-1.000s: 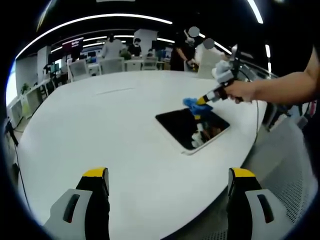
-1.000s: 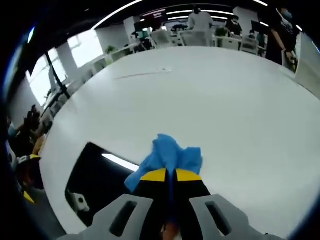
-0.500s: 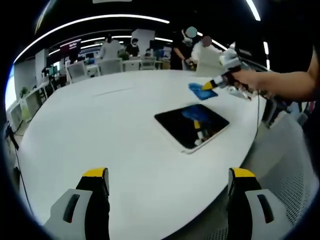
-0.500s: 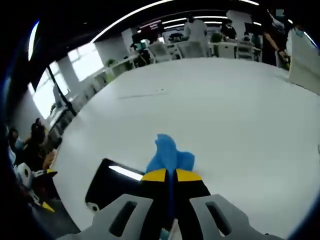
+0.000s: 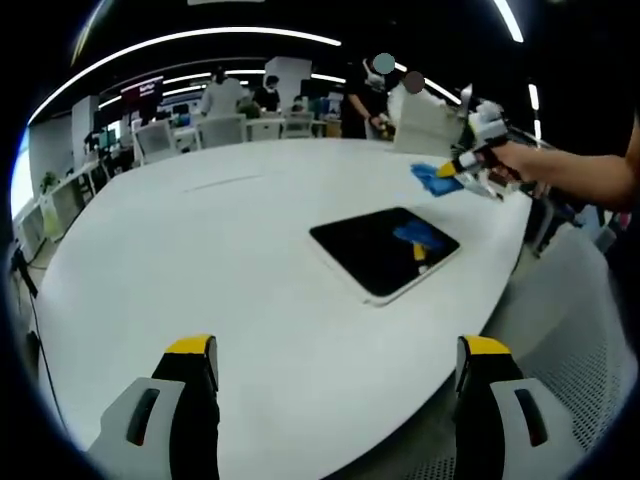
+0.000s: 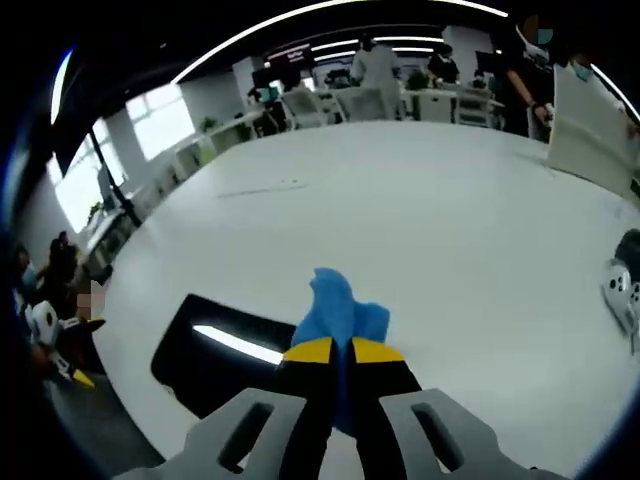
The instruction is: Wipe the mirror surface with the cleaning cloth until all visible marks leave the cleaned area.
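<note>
Now crumpled blue cloth (image 6: 338, 312) hangs above glossy rectangular mirror (image 5: 383, 246).

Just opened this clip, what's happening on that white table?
A person's right gripper is shut on a blue cloth, held up off the dark mirror lying flat on the white table. The left gripper hangs open near the table's edge, holding nothing.
</note>
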Tool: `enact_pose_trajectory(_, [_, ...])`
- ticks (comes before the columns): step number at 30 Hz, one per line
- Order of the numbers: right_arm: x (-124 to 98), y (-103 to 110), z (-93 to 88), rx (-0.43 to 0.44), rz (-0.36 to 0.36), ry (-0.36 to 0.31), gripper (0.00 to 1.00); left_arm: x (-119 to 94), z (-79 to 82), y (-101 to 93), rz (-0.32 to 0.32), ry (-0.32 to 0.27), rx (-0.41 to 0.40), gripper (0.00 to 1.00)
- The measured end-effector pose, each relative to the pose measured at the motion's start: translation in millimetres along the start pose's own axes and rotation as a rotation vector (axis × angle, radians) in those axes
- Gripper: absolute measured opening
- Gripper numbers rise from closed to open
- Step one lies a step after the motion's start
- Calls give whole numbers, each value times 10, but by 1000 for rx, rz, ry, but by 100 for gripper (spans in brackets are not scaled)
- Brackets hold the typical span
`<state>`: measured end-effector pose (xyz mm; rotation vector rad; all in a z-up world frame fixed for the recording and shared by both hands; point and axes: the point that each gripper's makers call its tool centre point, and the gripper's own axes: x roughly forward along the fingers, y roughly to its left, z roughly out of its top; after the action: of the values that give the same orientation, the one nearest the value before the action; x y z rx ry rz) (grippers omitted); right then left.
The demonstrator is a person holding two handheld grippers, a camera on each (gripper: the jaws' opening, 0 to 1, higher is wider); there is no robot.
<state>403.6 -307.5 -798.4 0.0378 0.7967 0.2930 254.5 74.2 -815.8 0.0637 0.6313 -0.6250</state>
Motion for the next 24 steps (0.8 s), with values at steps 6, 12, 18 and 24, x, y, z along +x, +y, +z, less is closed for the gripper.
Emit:
enact_pose_trajectory(6, [69,-133,-344,-22,-36,57,1,-3,3,12,6,-3,-2,99])
enact_pose_trajectory(12, [213,-258,-605,-60,-68,87,1,-3,-1,13,9,-2,-1,99])
enact_pose_trajectory(18, [278,-264,-737,-79,-68,111,2,-3,-1,23,13,-3,-3,99])
enact_pose_trajectory(24, [275,-268,-738,-98,-56,99,5,-6,4,22,14,-5,-2,99])
